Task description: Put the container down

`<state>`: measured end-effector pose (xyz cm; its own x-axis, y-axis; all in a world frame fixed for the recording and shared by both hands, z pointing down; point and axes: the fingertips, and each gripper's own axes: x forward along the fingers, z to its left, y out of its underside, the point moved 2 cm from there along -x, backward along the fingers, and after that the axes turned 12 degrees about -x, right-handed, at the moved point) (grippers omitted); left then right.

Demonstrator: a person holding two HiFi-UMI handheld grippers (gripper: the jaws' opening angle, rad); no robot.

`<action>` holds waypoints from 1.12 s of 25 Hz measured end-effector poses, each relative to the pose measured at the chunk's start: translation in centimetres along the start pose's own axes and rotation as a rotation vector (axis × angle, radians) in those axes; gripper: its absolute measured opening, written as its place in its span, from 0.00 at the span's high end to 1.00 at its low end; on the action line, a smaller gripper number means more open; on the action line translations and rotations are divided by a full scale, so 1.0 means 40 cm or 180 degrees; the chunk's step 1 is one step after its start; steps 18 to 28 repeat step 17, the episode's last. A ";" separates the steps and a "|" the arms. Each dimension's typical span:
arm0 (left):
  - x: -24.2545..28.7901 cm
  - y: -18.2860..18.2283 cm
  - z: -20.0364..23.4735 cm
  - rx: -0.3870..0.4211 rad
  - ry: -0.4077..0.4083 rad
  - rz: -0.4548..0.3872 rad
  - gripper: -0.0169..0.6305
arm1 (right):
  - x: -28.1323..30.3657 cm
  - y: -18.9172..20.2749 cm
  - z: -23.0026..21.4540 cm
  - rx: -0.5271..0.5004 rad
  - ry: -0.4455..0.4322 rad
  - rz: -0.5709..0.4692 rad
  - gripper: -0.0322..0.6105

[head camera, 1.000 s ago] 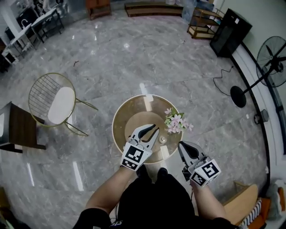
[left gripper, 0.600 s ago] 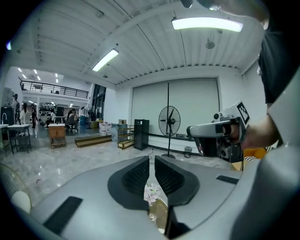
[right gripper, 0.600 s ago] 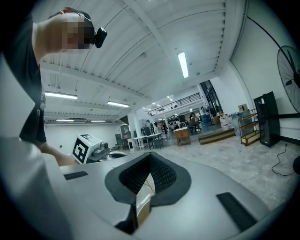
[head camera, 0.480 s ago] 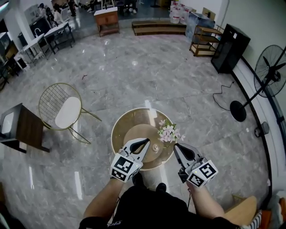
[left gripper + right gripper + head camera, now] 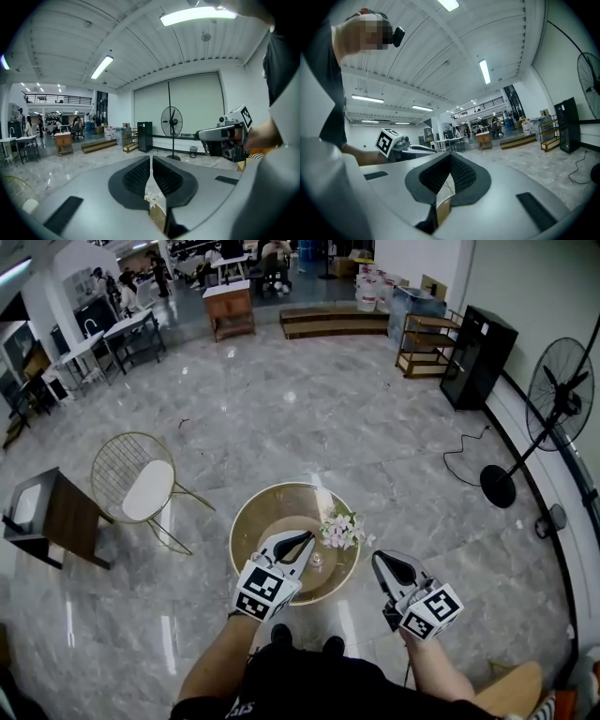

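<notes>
A small pale container (image 5: pixel 317 561) stands on the round glass-topped table (image 5: pixel 246 521), beside a bunch of pink-white flowers (image 5: pixel 339 529). My left gripper (image 5: pixel 303 539) hovers over the table's near side, just left of the container, its jaws shut with nothing between them. In the left gripper view the left gripper (image 5: pixel 151 157) shows its pads pressed together, with the flowers (image 5: pixel 151 199) glimpsed below. My right gripper (image 5: pixel 378 561) hangs off the table's right edge, also shut and empty. The right gripper view shows the right gripper (image 5: pixel 450 154) with its tips meeting.
A gold wire chair (image 5: pixel 134 482) with a white seat stands left of the table, and a dark side table (image 5: pixel 54 517) further left. A standing fan (image 5: pixel 555 399), its cable and a black cabinet (image 5: pixel 478 343) are at the right. Marble floor lies all round.
The left gripper's jaws have closed and drawn back from the container, which stays on the table. The head view has pulled back and up; both grippers sit lower in it.
</notes>
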<state>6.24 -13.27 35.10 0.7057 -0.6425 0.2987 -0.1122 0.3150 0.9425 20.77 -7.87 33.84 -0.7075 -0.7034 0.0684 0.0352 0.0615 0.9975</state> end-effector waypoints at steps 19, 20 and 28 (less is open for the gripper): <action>-0.116 -0.002 0.105 -0.0515 0.0017 -0.0244 0.95 | 0.120 -0.053 0.096 -0.0103 -0.0068 -0.0156 0.93; -0.116 -0.002 0.105 -0.0515 0.0017 -0.0244 0.95 | 0.120 -0.053 0.096 -0.0103 -0.0068 -0.0156 0.93; -0.116 -0.002 0.105 -0.0515 0.0017 -0.0244 0.95 | 0.120 -0.053 0.096 -0.0103 -0.0068 -0.0156 0.93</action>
